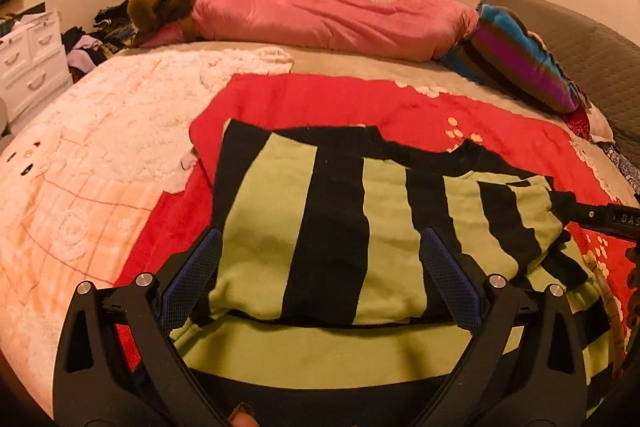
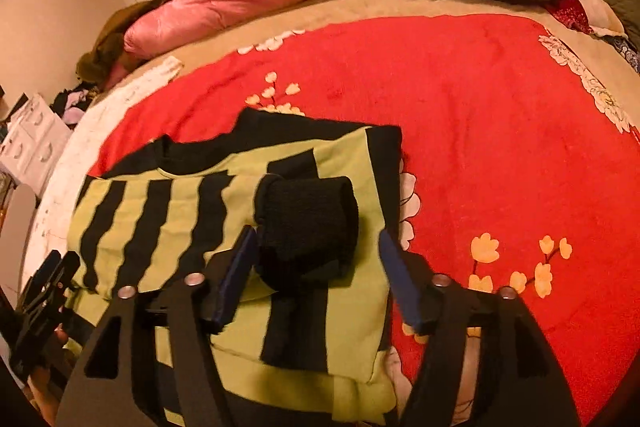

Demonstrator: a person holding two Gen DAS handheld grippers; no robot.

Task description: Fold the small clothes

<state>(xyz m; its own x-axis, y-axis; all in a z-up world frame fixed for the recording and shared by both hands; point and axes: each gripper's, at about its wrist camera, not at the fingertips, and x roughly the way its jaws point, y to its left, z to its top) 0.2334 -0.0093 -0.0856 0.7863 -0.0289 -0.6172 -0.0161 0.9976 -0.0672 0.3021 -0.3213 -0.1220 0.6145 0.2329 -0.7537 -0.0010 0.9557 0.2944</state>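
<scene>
Here the striped sweater (image 1: 320,227) lies part-folded on the red blanket (image 2: 500,107); both the left gripper (image 1: 320,267) and right gripper (image 2: 316,267) hover over it, jaws spread, pinching nothing — its black cuff (image 2: 308,219) sits loose, seemingly laid inward for folding.

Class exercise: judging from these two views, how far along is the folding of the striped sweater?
Done: the green-and-black striped sweater lies on the red blanket with one side and a sleeve folded in, its black cuff on top. In hand: nothing; left gripper and right gripper are open. Left: the final folds.
</scene>
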